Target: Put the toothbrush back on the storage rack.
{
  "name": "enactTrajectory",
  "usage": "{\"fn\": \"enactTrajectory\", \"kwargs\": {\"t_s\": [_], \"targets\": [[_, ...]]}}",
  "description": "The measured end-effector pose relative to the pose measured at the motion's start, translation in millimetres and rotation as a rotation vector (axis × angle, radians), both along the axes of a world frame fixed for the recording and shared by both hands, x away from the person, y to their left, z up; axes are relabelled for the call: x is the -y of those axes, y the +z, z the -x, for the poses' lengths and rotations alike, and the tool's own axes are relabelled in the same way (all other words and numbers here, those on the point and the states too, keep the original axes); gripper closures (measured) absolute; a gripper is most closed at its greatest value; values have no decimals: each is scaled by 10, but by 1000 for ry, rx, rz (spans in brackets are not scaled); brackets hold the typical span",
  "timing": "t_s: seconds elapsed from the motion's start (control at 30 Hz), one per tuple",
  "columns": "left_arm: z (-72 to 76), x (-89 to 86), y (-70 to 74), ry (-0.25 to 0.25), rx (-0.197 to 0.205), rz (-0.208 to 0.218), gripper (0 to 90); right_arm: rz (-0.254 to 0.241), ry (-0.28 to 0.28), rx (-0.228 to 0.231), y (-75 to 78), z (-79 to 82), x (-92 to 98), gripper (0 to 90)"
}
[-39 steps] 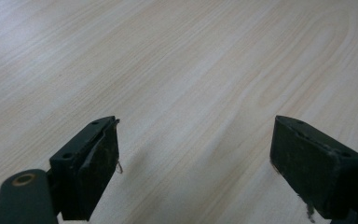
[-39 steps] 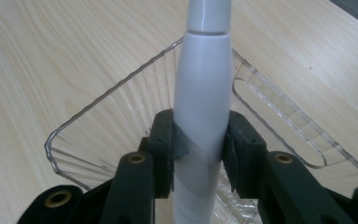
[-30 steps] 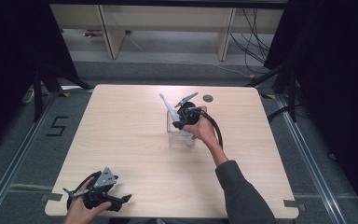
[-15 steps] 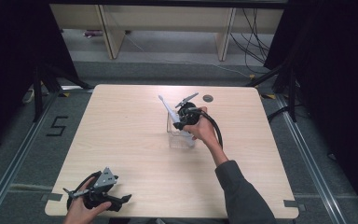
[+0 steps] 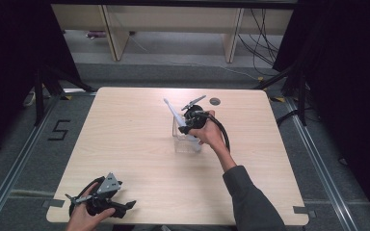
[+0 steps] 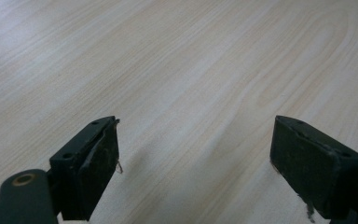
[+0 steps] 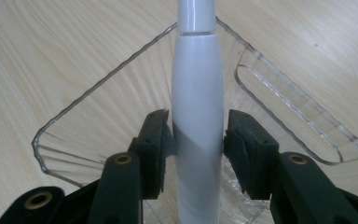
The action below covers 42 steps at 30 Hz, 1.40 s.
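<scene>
At the near left corner of the wooden worktop, the person's left hand rests with the left gripper lying low and pointing toward the right. In the left gripper view its two black jaws stand wide apart, with bare wood grain between them and nothing held.

Toward the middle of the worktop, a little right of centre, stands a clear plastic holder. A white electric toothbrush sits in it with its handle down in the holder, leaning so that the slim neck and head point up and to the left.

The right hand reaches in from the lower right, a grey sleeve behind it, and holds the right gripper at the holder. In the right gripper view the toothbrush handle stands upright between the jaws, over the holder's transparent wall. These jaws have just been opening: the left pad looks to be touching the handle, while a thin gap shows at the right pad, so the grip is loosened.

A small dark round disc lies near the far right edge.
</scene>
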<state>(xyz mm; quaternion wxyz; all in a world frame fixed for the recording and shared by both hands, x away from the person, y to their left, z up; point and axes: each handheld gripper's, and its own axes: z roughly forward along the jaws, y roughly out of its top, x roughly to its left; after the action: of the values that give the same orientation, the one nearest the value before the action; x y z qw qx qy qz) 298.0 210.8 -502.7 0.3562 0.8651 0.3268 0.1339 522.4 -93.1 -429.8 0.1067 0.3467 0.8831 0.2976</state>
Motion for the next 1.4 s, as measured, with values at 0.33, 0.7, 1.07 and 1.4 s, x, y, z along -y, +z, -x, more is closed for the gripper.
{"fn": "enactTrajectory", "kwargs": {"t_s": [0.33, 0.7, 1.07, 1.4], "targets": [[-1, -2, 1, 5, -1, -1, 151, -24, 19, 69, 76, 35, 51, 525], [3, 0, -2, 9, -7, 2, 151, -73, -14, 57, 190, 116, 95, 477], [2, -7, 1, 5, -4, -8, 151, -94, 34, 94, 283, 172, 144, 422], [-1, -20, 7, -6, -2, -24, 151, -119, 42, 117, 347, 289, 190, 404]]}}
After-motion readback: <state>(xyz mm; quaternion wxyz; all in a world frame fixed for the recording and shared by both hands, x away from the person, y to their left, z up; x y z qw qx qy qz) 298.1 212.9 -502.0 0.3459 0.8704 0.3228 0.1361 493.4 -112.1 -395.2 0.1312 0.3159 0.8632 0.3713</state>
